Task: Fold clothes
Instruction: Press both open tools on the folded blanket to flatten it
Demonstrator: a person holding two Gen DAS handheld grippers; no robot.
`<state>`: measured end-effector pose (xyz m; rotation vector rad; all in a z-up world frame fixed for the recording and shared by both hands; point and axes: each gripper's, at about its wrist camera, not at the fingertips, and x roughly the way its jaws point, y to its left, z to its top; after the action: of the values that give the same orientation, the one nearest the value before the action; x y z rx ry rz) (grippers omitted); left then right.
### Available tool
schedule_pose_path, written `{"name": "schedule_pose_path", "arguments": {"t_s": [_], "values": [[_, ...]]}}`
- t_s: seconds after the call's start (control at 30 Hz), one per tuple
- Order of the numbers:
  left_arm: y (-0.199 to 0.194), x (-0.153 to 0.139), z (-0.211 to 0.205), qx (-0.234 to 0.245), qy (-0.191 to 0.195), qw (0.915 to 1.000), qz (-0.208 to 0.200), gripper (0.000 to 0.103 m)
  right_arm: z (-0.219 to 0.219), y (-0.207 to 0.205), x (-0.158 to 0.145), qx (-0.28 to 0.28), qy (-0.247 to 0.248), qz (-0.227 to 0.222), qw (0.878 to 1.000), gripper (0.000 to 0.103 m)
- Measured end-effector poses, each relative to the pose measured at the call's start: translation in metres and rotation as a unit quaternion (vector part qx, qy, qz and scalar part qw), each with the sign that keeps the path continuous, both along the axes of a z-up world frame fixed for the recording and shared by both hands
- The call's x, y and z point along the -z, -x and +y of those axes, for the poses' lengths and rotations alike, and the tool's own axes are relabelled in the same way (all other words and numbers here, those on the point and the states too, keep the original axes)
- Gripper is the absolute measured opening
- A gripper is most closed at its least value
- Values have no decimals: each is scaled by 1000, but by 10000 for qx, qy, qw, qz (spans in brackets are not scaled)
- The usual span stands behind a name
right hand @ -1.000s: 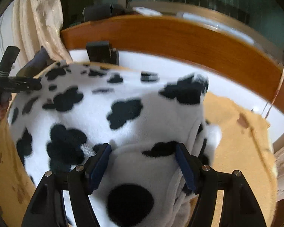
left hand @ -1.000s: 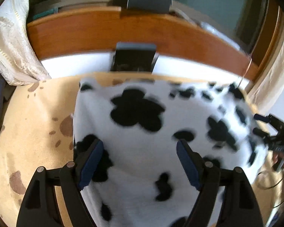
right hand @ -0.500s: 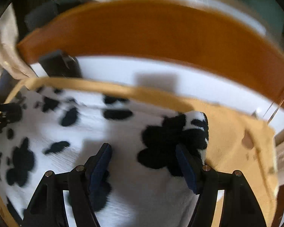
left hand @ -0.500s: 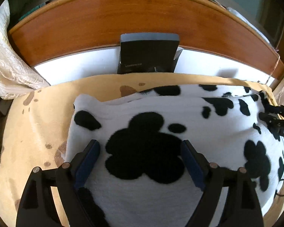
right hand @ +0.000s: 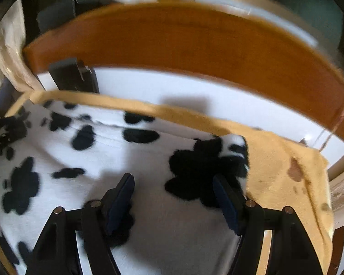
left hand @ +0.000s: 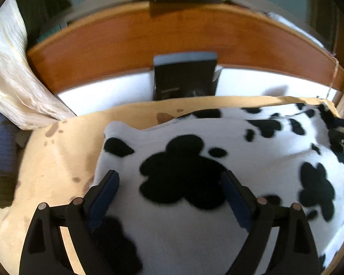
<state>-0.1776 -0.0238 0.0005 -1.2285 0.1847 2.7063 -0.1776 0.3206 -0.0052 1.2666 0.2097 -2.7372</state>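
Two grippers are in view, each angled down over the cow-print garment (left hand: 195, 206), a white fleece with black patches lying flat beneath and ahead of the jaws. The left gripper (left hand: 170, 190) has its jaws wide, having just been opening, with fabric showing between them but neither pad pressing on it. The right gripper (right hand: 173, 196) stands moderately open above the garment's right edge, likewise gripping nothing. Judged from this, a fold has been laid down and released; the step in hand is letting go and resetting. The next move would call for choosing a fresh edge or corner, closing on it cleanly, and carrying it across without dragging the layers below. Beyond the jaws the garment's far edge (right hand: 149, 123) lies roughly straight, with a bunched corner (right hand: 231, 146) ahead of the right jaws. The fleece rests on a tan spotted blanket (left hand: 57, 160). Further ahead comes a white mattress strip (left hand: 107, 96) bearing a dark box (left hand: 183, 75), then a curved wooden headboard (left hand: 172, 32). A pale curtain (left hand: 9, 73) hangs far left.
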Motion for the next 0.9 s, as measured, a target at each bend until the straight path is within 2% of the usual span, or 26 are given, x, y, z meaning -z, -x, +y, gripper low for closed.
{"name": "schedule_pose_path", "arguments": {"t_s": [0.13, 0.2, 0.3, 0.4, 0.6, 0.73, 0.9], "values": [[-35, -11, 7, 113, 113, 9996, 227, 94, -4, -45, -30, -156, -19, 505, 9986, 74], [-53, -12, 11, 173, 177, 9993, 288, 94, -5, -64, -34, -222, 46, 528, 9984, 74], [-74, -3, 18, 218, 390, 9987, 253, 95, -7, -93, -24, -339, 103, 381, 9986, 74], [-92, 8, 19, 171, 477, 9983, 270, 95, -6, -114, -7, -428, -49, 241, 9988, 74], [-102, 14, 12, -27, 221, 9992, 339, 97, -1, -116, 9, -280, 153, 229, 9992, 78], [-103, 22, 15, -63, 322, 9982, 501, 99, -8, -115, 17, -263, -30, 369, 9990, 81], [-100, 22, 15, -115, 331, 9982, 491, 101, -6, -114, 17, -256, 15, 357, 9990, 82]]}}
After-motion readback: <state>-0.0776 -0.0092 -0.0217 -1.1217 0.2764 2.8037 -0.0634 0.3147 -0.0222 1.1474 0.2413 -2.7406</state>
